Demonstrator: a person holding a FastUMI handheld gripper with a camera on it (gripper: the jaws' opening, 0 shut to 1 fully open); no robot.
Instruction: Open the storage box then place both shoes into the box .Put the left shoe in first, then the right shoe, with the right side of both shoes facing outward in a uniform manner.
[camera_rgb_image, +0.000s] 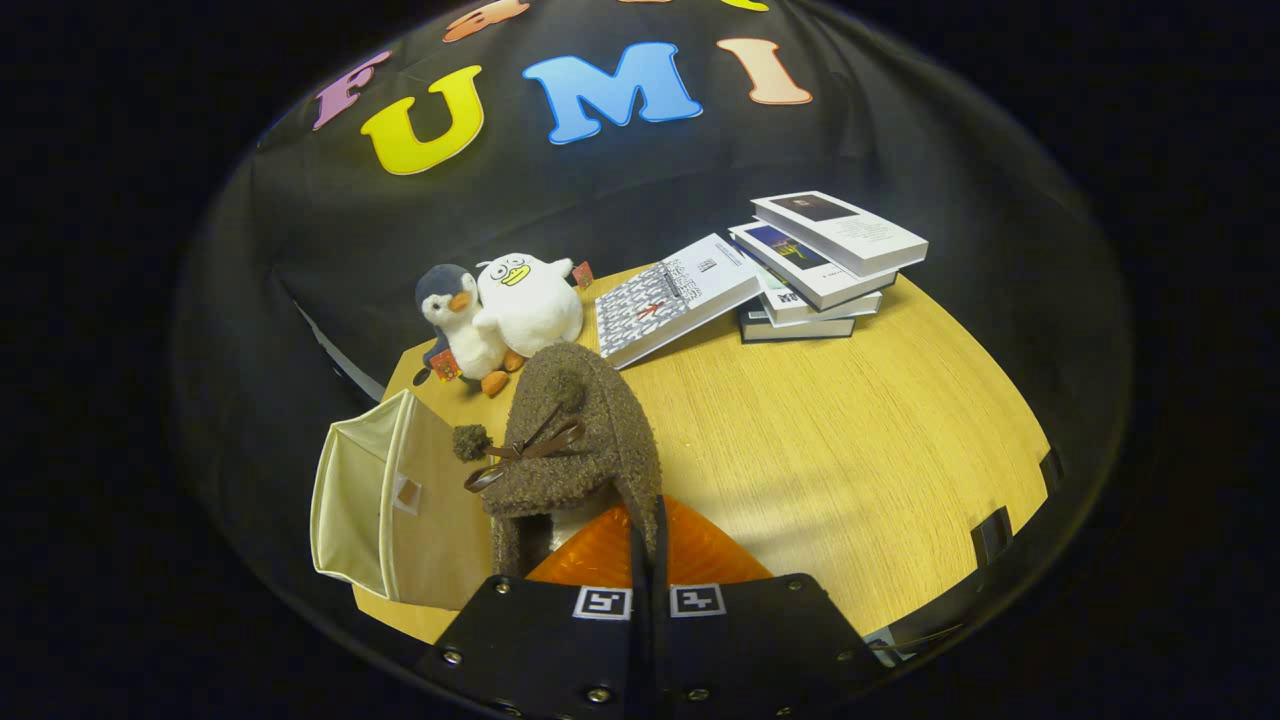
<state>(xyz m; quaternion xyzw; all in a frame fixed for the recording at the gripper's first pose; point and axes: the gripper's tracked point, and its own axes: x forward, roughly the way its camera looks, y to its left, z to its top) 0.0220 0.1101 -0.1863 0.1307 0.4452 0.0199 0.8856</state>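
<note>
A light wooden table (850, 450) with a rounded edge stands against a black cloth wall (330, 220) that drapes around it. At its far side lie a stack of books (820, 265) and two plush penguins (500, 310). Soft light falls on the wood.

Fuzzy brown shoe (580, 440), beige box (370, 500)

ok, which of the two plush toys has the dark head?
The smaller penguin plush, nearer the beige storage box. Its neighbour, the white plush, is all white with a yellow beak. The tongs are shut on the brown fuzzy shoe.
</note>
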